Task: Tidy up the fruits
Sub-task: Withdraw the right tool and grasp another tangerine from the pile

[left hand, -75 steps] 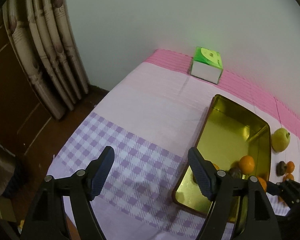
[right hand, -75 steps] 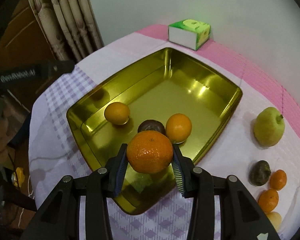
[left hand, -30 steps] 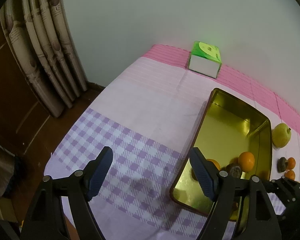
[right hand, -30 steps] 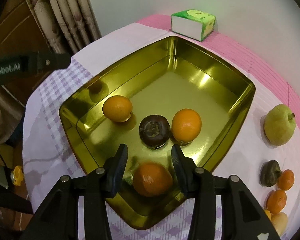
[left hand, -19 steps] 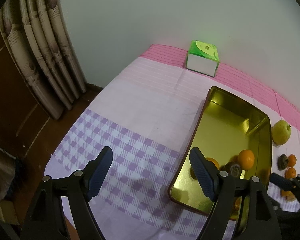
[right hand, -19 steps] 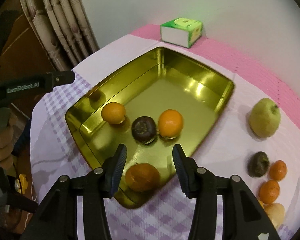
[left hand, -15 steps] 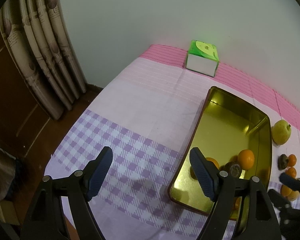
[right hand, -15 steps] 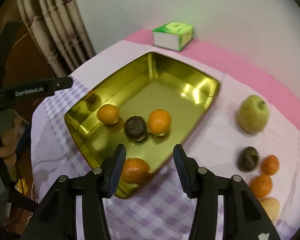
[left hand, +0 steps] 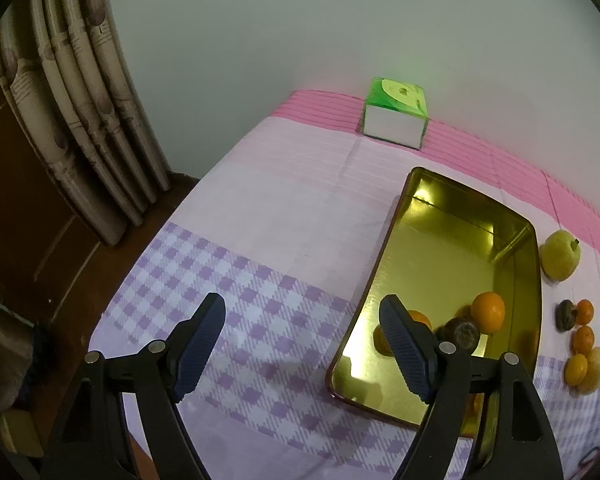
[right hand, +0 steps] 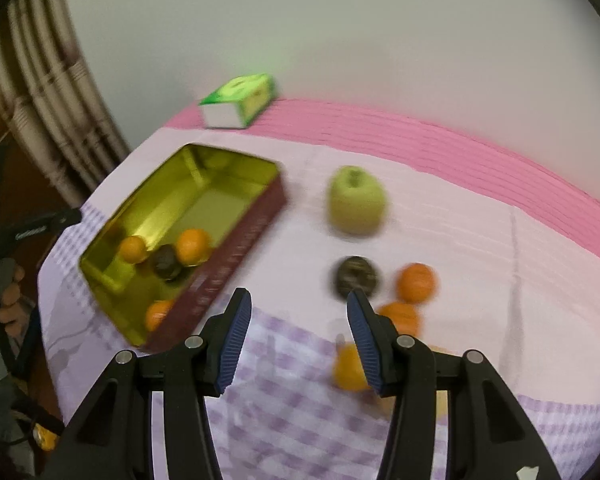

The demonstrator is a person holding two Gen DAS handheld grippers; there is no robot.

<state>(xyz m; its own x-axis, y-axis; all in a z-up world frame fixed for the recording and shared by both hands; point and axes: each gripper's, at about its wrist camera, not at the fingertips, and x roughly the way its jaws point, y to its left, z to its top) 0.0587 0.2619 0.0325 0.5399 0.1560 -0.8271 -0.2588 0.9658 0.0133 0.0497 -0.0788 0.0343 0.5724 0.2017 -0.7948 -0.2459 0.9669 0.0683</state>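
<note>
Right tool is empty now, jaws wide apart; the orange it carried a moment ago sits in the near corner of the gold tin. The tool has swung away from the tin toward the loose fruit on the counter. That makes four pieces in the tin: three oranges and one dark fruit.

Still outside: a green apple, another dark fruit, and a cluster of oranges near the right tool's tip. Next pick probably comes from there.

Left tool is open, holding nothing, hovering over the checked cloth beside the tin, unchanged.

The right view is motion-blurred, so the fruit count by its tip is uncertain. The left view is sharp and shows that cluster clearly. Only the right view shows the tin's dark red outer wall.
</note>
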